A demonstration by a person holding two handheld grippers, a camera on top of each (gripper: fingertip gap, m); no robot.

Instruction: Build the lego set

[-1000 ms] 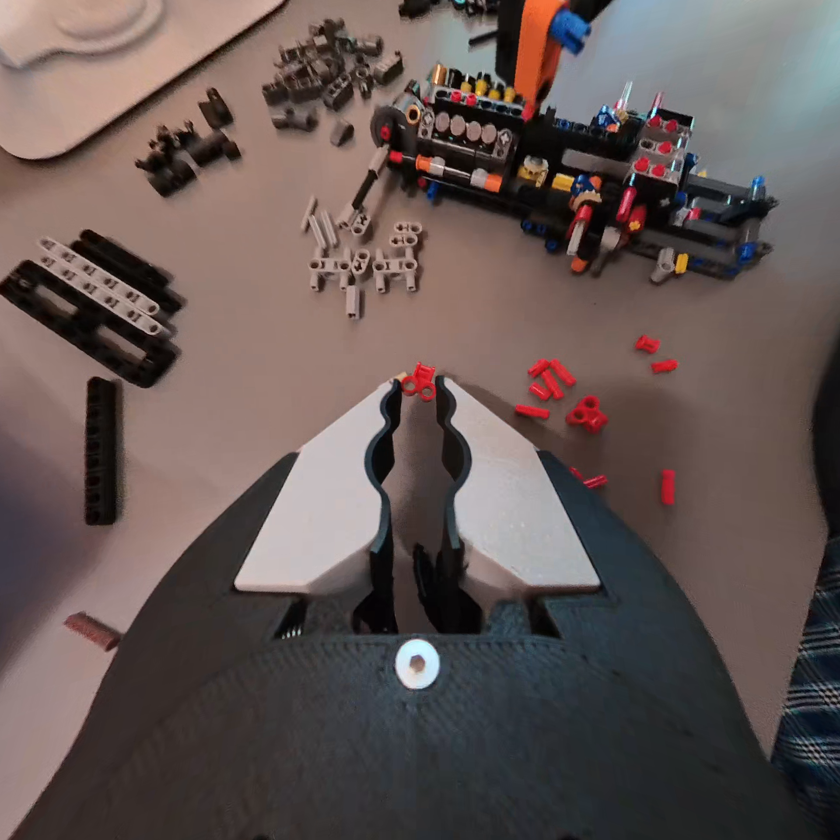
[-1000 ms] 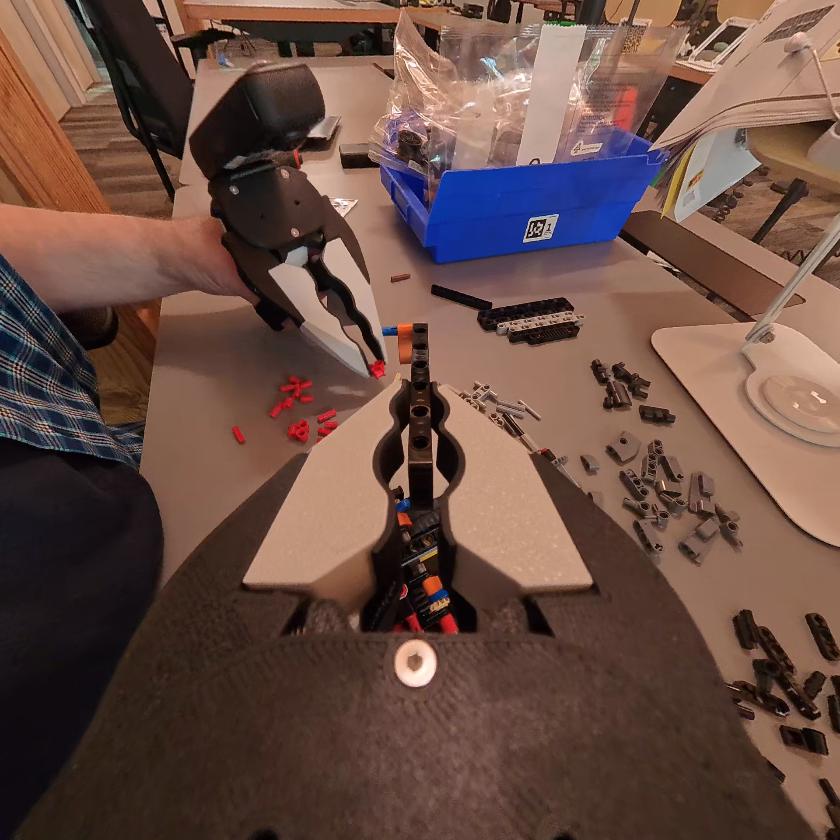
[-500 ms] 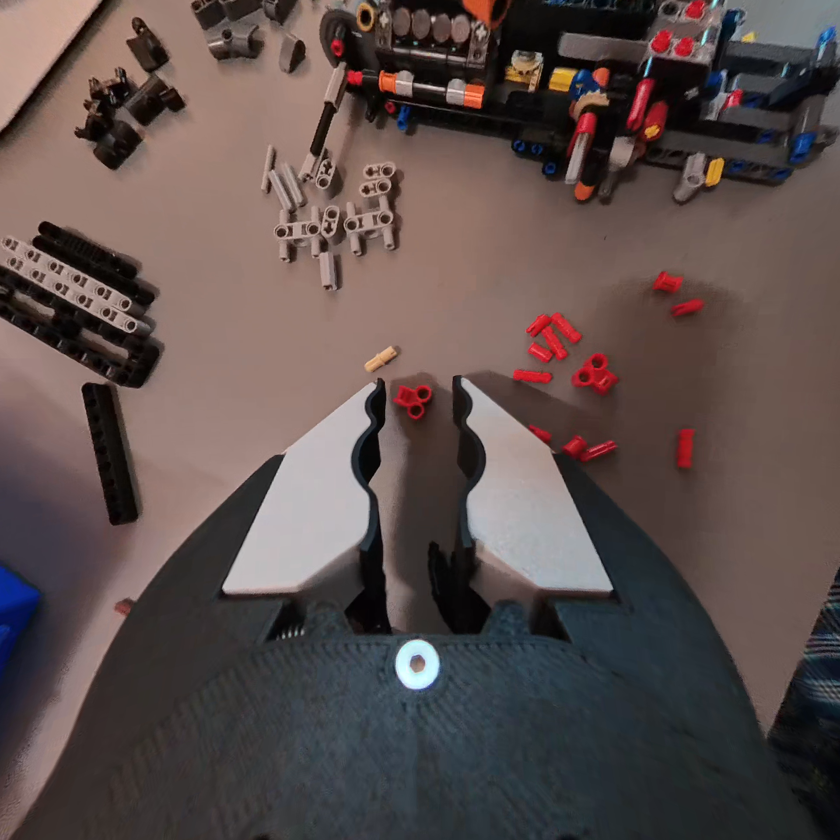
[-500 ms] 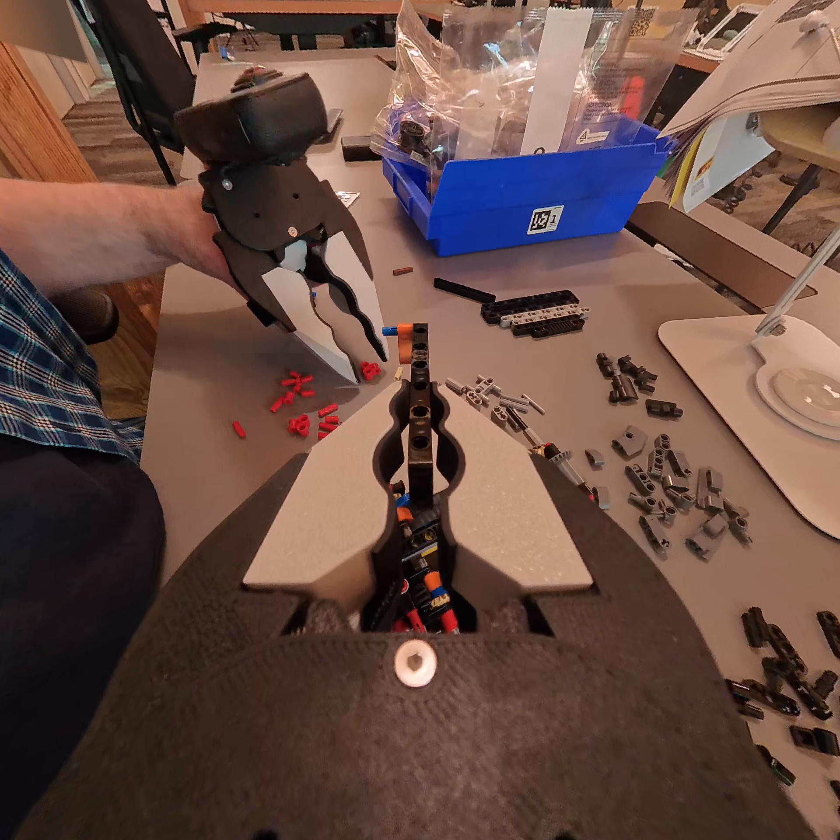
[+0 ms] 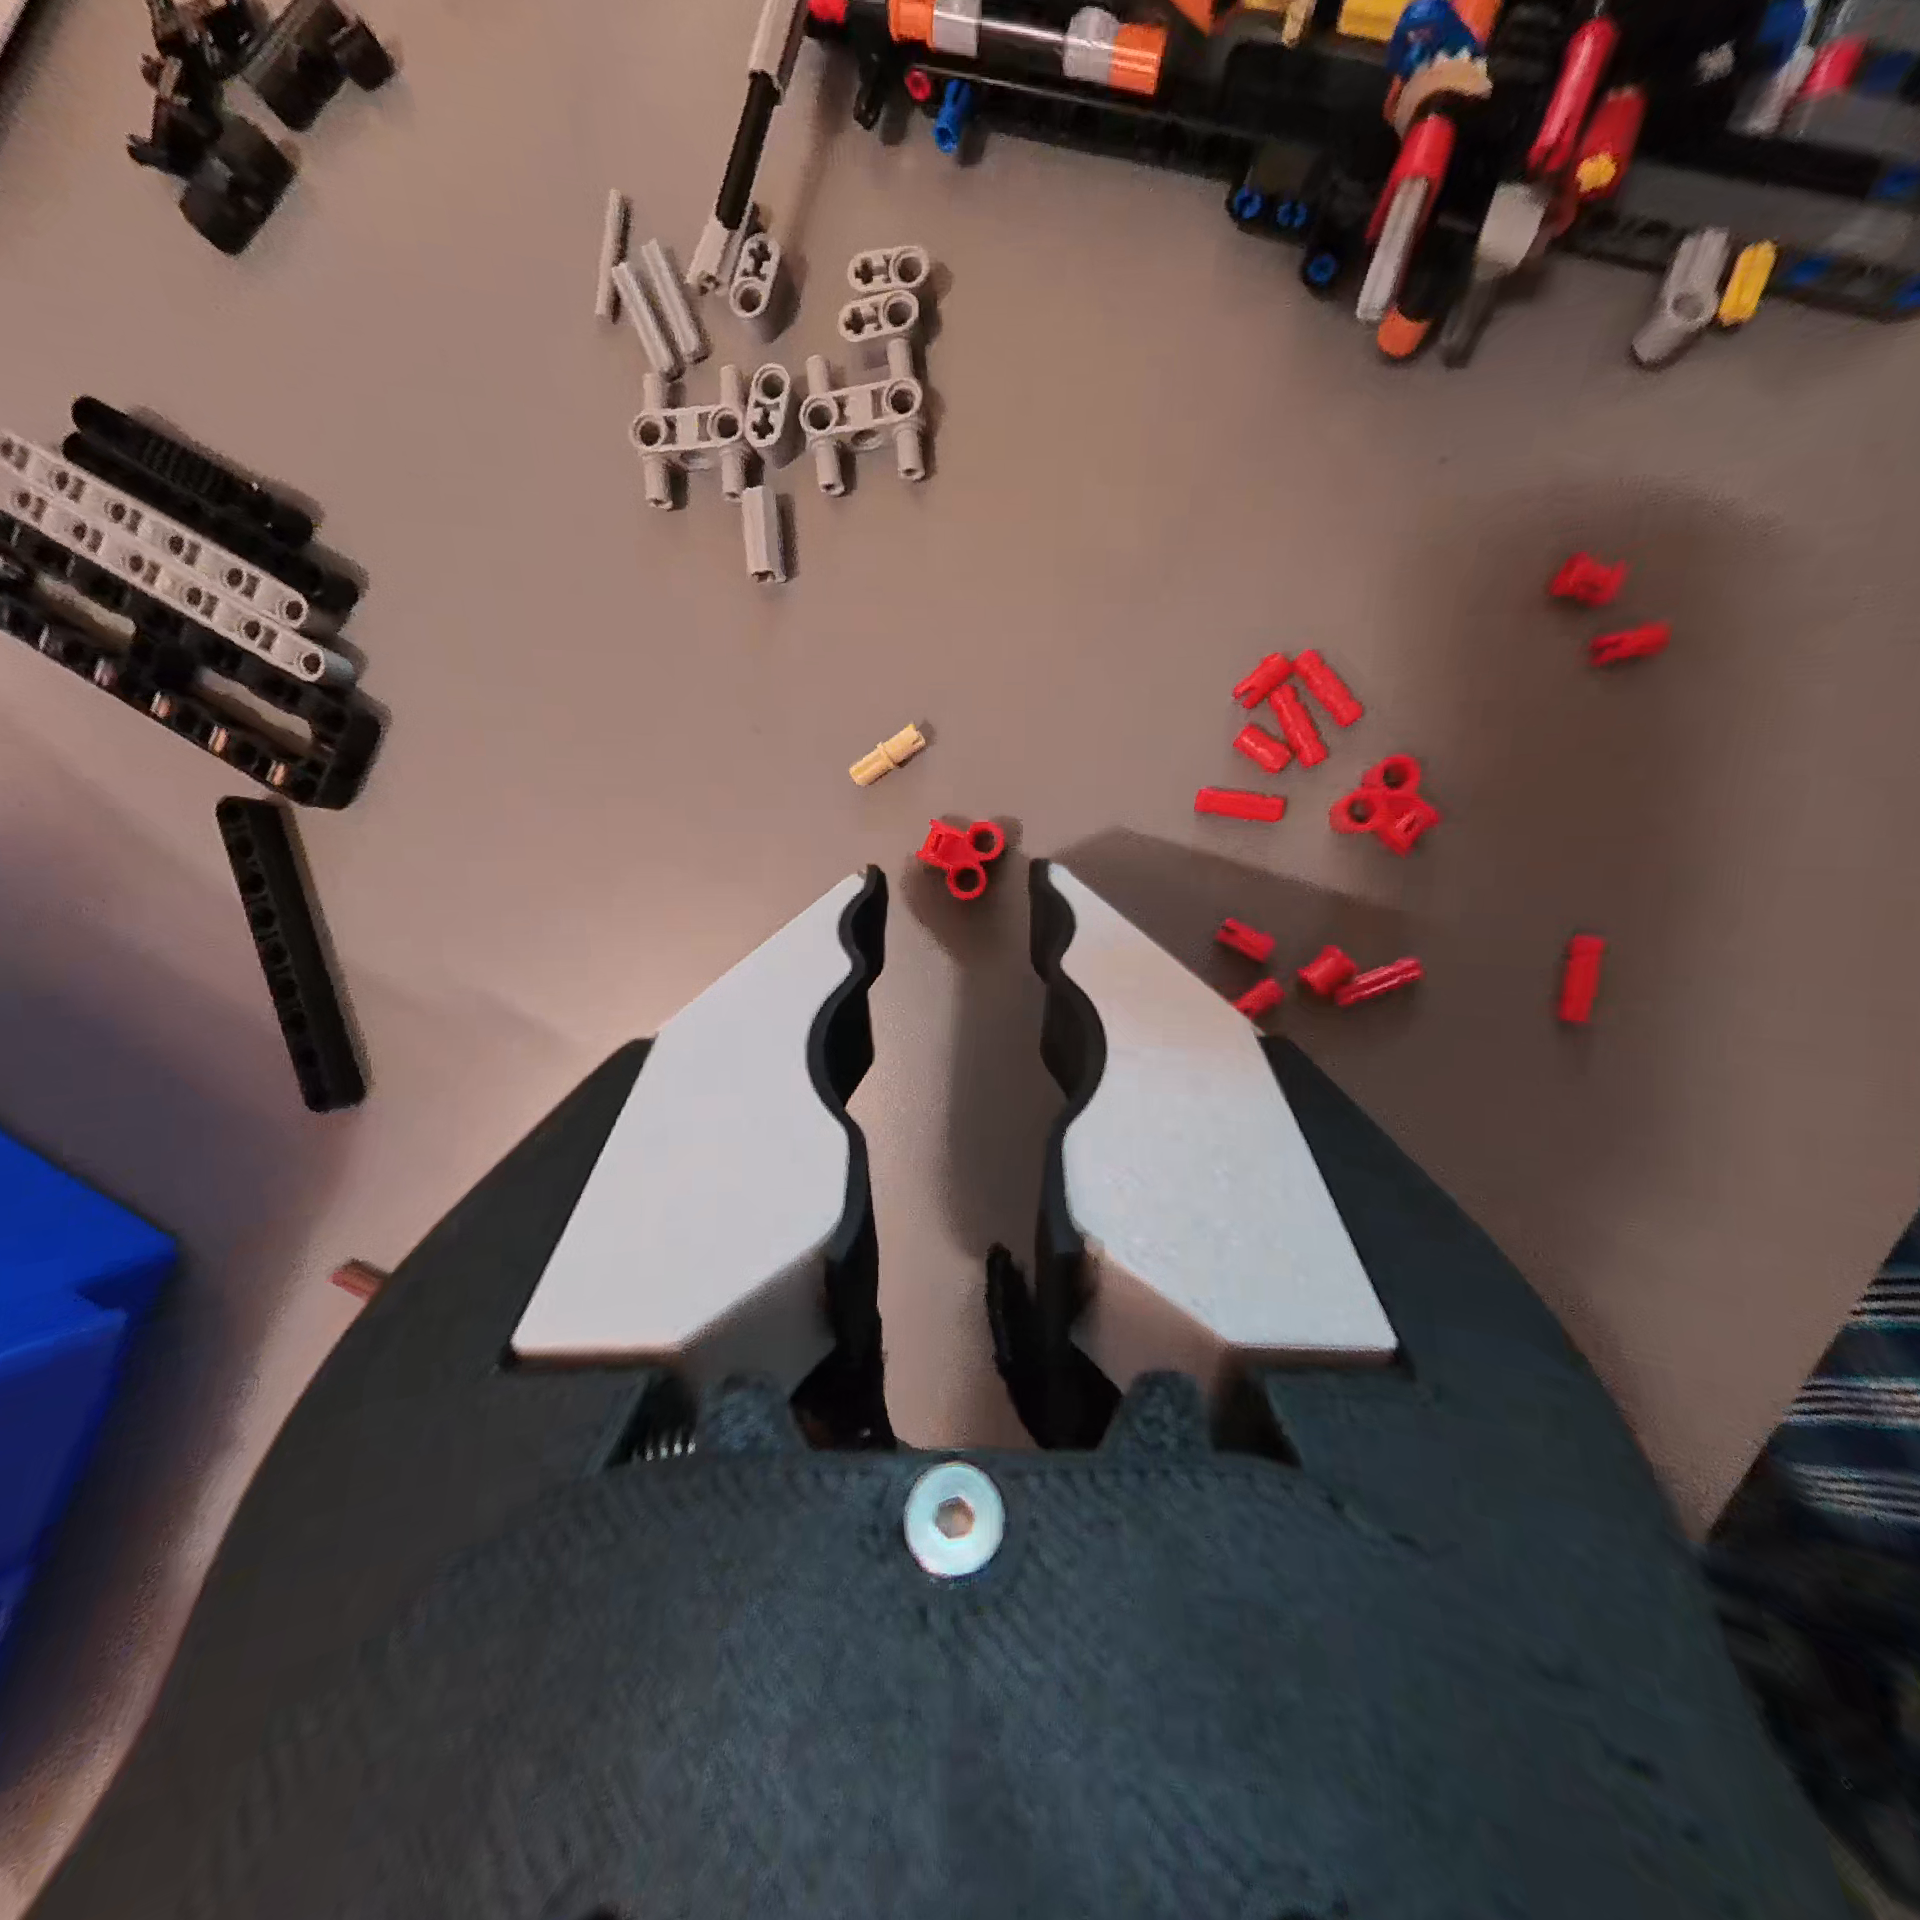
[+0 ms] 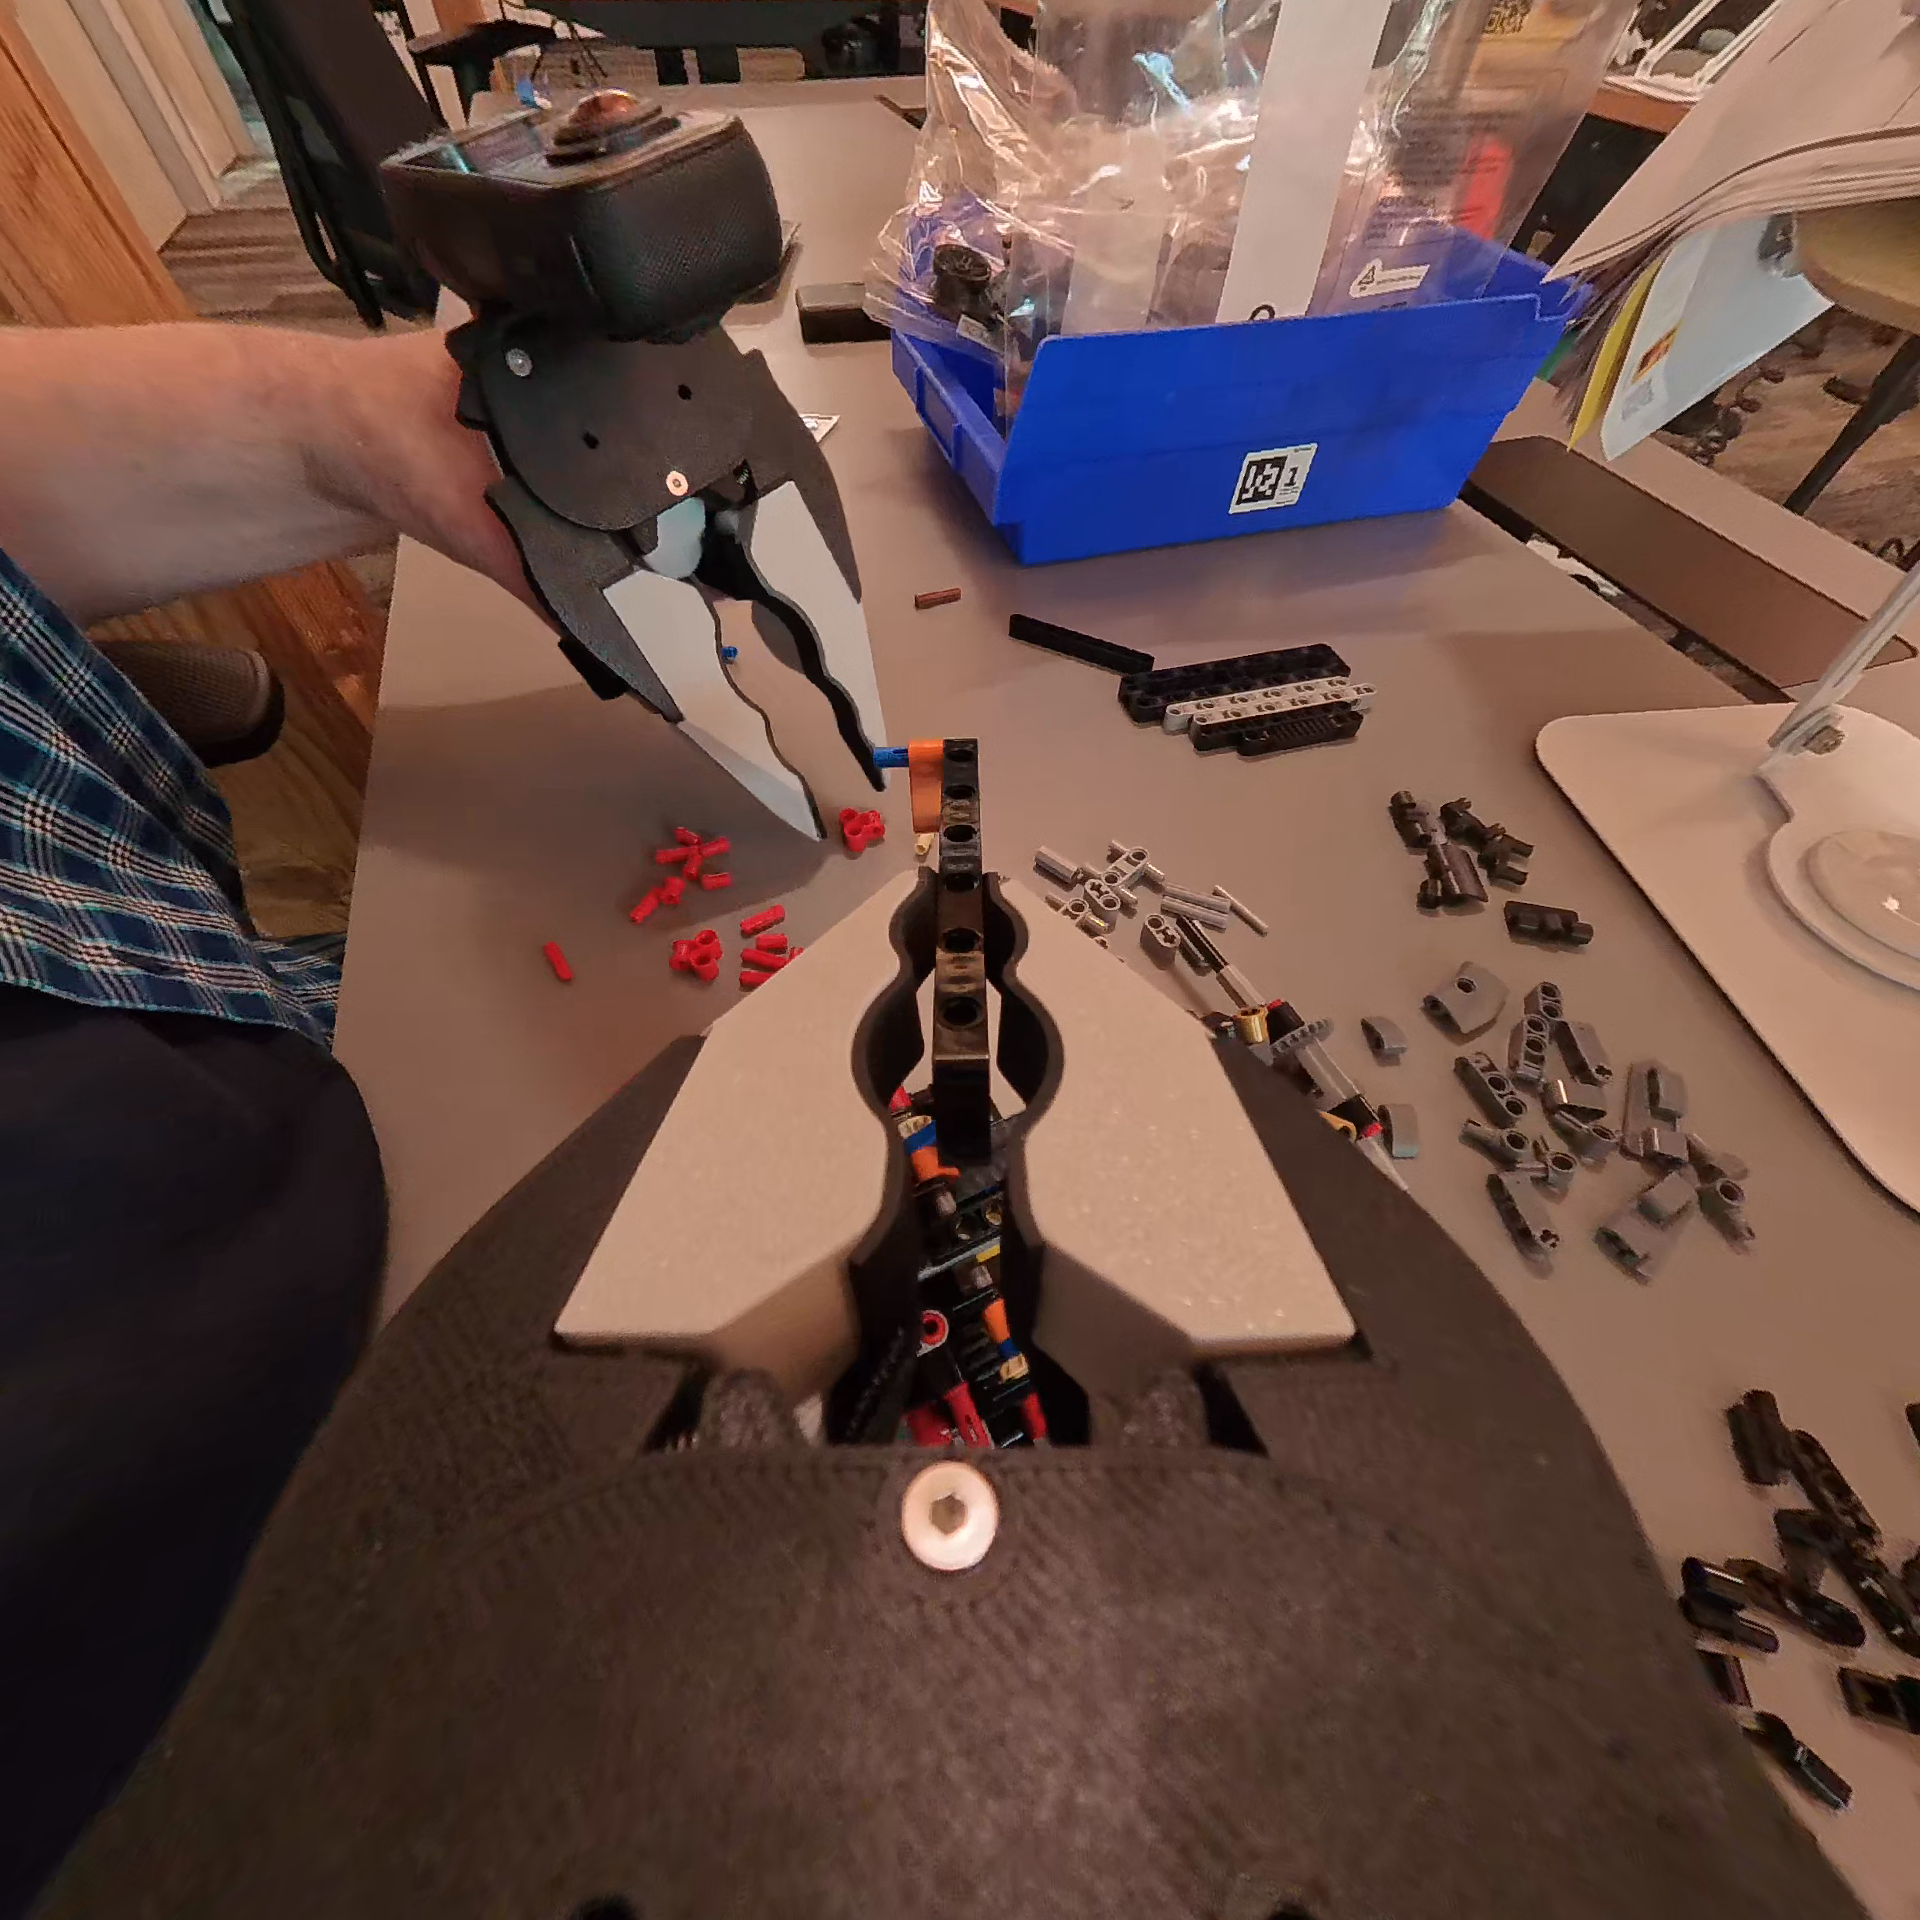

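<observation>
My left gripper (image 5: 958, 878) is open, its tips just above the table on either side of a small red connector (image 5: 962, 854) that lies loose. It also shows in the right wrist view (image 6: 850, 805), held by a hand, over the same red connector (image 6: 862, 828). My right gripper (image 6: 958, 883) is shut on an upright black beam (image 6: 958, 935) of the part-built model, which carries an orange piece (image 6: 923, 790) and a blue pin at its top. The long model (image 5: 1455, 135) lies at the top of the left wrist view.
Loose red pins (image 5: 1294, 717), a tan pin (image 5: 886, 753), grey connectors (image 5: 774, 405), black and grey beams (image 5: 177, 603) and dark parts (image 6: 1558, 1101) lie about the table. A blue bin (image 6: 1226, 416) with bags stands behind. A white lamp base (image 6: 1766, 894) sits at the right. Some 15 cm of space lies between my two pairs of fingers.
My left gripper opened and let the red connector drop to the table, then drew back and sank lower over it. My right gripper stayed shut on the beam.
</observation>
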